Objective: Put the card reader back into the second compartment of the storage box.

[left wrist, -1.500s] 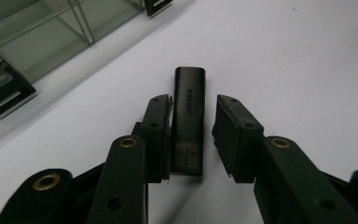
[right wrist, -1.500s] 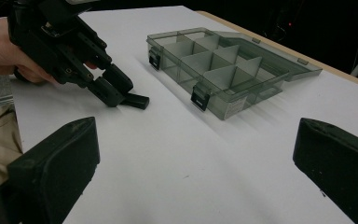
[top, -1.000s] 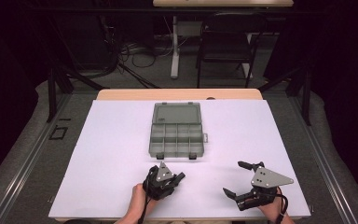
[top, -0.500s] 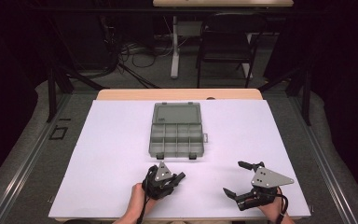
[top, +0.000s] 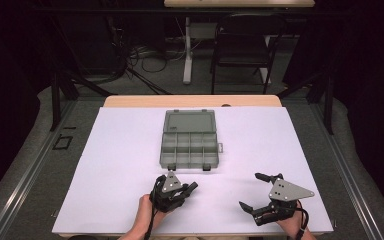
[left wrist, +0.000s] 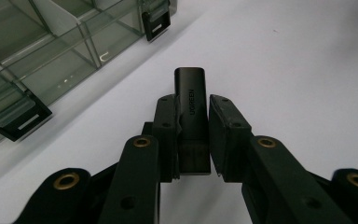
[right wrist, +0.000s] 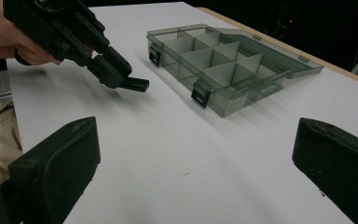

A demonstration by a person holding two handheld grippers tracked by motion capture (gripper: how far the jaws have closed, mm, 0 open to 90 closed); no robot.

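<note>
Left gripper view: a small black UGREEN adapter (left wrist: 191,100) is seen clamped between the fingers (left wrist: 165,126) of the left gripper (left wrist: 191,135), its tip sticking out past them and held just above the white table cover (left wrist: 298,70). In the right gripper view the same adapter (right wrist: 134,84) is seen pinched at the end of the left gripper (right wrist: 107,65), near the front corner of the compartment box (right wrist: 223,65) but apart from it.

The grasp is judged done; the adapter is not yet placed. The smoke-grey organizer box (top: 189,140) lies open at the middle of the table (top: 130,150), lid (top: 189,121) flat behind it, latches (left wrist: 14,119) hanging at the near wall. The compartments look empty, as far as can be told.

What is left, as judged: the adapter is to be carried over the near wall and dropped into a compartment; closing the lid may follow.

The right gripper (top: 257,192) is held low near the table's front right, well apart from the box, fingers (right wrist: 56,163) spread wide with nothing between them.
</note>
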